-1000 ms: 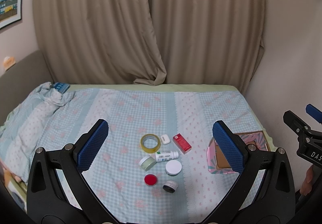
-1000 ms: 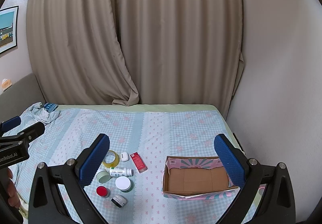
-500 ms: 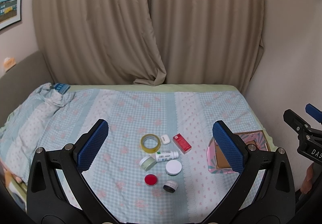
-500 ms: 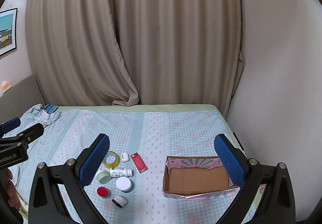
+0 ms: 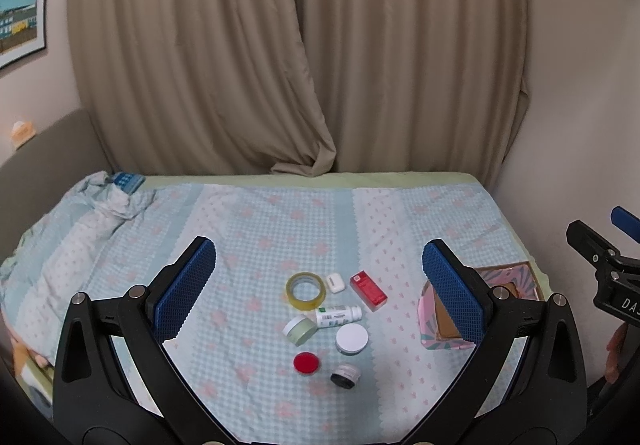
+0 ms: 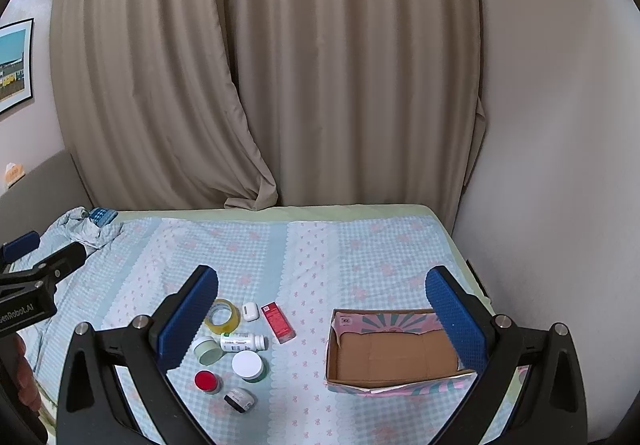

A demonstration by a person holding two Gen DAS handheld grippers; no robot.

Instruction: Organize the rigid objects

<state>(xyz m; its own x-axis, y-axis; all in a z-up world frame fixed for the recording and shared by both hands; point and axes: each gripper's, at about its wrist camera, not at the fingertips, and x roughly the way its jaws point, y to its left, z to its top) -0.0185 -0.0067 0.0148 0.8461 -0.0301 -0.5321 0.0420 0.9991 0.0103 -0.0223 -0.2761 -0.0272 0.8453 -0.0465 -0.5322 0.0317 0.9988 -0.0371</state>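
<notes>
- the left gripper (image 5: 316, 277) hangs above the bed with its blue pads spread wide, gripping nothing; the cluster of small items lies between the pads in its view.
- the right gripper (image 6: 320, 309) is likewise spread wide and empty, held over the bed with the box under its right pad.
- nearest in the cluster lies a small black-and-silver jar (image 6: 239, 400), tipped on its side.
- just left of it and a little farther stands a red-lidded jar (image 6: 207, 381).
- a white-lidded jar (image 6: 248, 365) sits upright next, near the bottle.
- a pale green jar (image 6: 207, 350) lies tilted, touching or almost touching the bottom of a white pill bottle (image 6: 242, 342) that lies on its side.
- beyond the bottle a roll of clear yellowish tape (image 6: 222, 316) lies flat, with a white earbud case (image 6: 250, 311) just beside it.
- a red carton (image 6: 277, 322) lies flat to the right of the case, slanted.
- well apart to the right stands an open cardboard box (image 6: 360, 387) with pink and teal printed sides, its brown floor bare.
- all of it rests on a light blue checked bedspread (image 6: 320, 253) with pink bows.
- at the far left corner the spread is bunched up, with a blue patterned object (image 6: 101, 216) on it.
- beige curtains (image 6: 280, 65) hang behind the bed, and a framed picture (image 5: 20, 13) is on the left wall.
</notes>
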